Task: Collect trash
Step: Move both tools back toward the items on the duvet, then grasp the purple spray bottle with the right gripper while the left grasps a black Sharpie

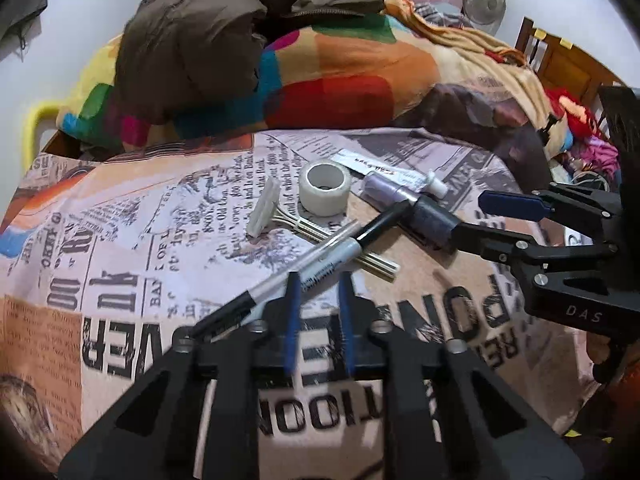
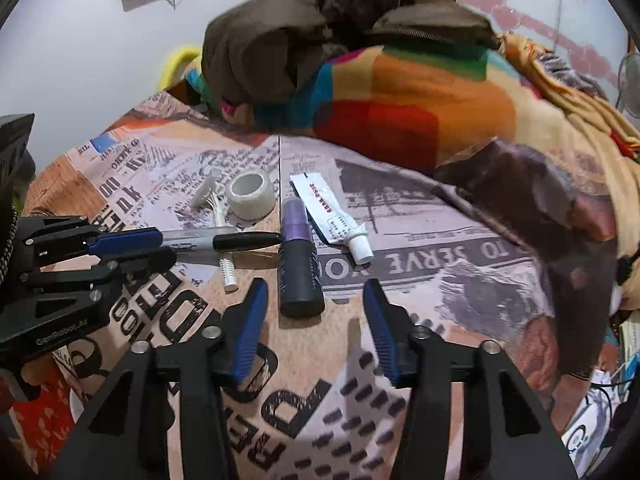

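Left wrist view, left gripper (image 1: 319, 280): tilted steeply down over the bed, jaws closed on the marker with the pads across its grey barrel.
Marker (image 1: 320, 264): lies slantwise on the newsprint sheet (image 1: 120, 264), crossing the razor's handle. Probably light and stiff, but smooth and round, so it may swivel in the pads. Mid-barrel looks like the right hold.
Right gripper (image 2: 315, 282): also angled down, jaws apart. The near end of the purple bottle sits between its fingertips with a gap on each side, so nothing is held.
Purple bottle (image 2: 298, 256): on its side, pointing away, just right of the marker's black cap. Likely rigid and slick, so take it across the dark lower body.
Razor (image 1: 280, 216): flat on the sheet, left of centre. Light and brittle-looking, best lifted by the handle.
Tape roll (image 1: 325, 188): stands on end just beside the razor's head. Light, and grippable across its wall.
White tube (image 2: 336, 216): far right, just beside the bottle. Soft, so pinch it gently.
Blanket (image 1: 360, 80): heaped beyond, with a brown jacket (image 1: 192, 32) on top.
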`<act>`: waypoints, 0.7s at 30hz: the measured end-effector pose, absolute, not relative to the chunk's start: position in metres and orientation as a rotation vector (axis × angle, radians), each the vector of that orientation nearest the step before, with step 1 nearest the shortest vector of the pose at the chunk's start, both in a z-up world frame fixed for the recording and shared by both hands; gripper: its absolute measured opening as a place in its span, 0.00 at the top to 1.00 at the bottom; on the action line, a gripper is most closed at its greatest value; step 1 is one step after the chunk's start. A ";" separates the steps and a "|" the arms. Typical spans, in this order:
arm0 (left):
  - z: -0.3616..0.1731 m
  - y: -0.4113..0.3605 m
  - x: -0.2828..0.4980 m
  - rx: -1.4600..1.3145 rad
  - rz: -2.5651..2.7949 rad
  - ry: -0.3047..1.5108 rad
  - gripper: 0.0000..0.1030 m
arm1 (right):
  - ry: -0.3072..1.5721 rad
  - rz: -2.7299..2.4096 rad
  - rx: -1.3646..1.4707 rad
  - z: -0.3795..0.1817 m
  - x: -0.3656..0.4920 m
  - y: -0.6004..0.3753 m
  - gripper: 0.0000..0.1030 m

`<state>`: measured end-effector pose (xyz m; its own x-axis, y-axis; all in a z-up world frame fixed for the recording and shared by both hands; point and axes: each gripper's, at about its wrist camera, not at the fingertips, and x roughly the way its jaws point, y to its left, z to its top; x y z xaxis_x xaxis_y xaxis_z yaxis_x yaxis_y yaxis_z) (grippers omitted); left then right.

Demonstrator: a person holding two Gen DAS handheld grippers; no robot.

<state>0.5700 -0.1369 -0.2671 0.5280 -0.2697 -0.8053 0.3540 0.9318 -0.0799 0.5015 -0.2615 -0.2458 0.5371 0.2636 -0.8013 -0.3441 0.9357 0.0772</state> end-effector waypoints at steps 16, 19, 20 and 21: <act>-0.265 -0.149 0.602 0.222 -0.474 1.031 0.67 | 0.995 0.426 -0.084 -0.259 0.519 -0.248 0.65; -0.266 -0.157 0.603 0.276 -0.465 1.040 0.62 | 0.993 0.422 -0.093 -0.260 0.518 -0.246 0.74; -0.267 -0.158 0.604 0.289 -0.455 1.040 0.62 | 0.994 0.421 -0.094 -0.260 0.518 -0.247 0.76; -0.267 -0.159 0.604 0.295 -0.446 1.043 0.62 | 0.995 0.423 -0.092 -0.260 0.519 -0.246 0.76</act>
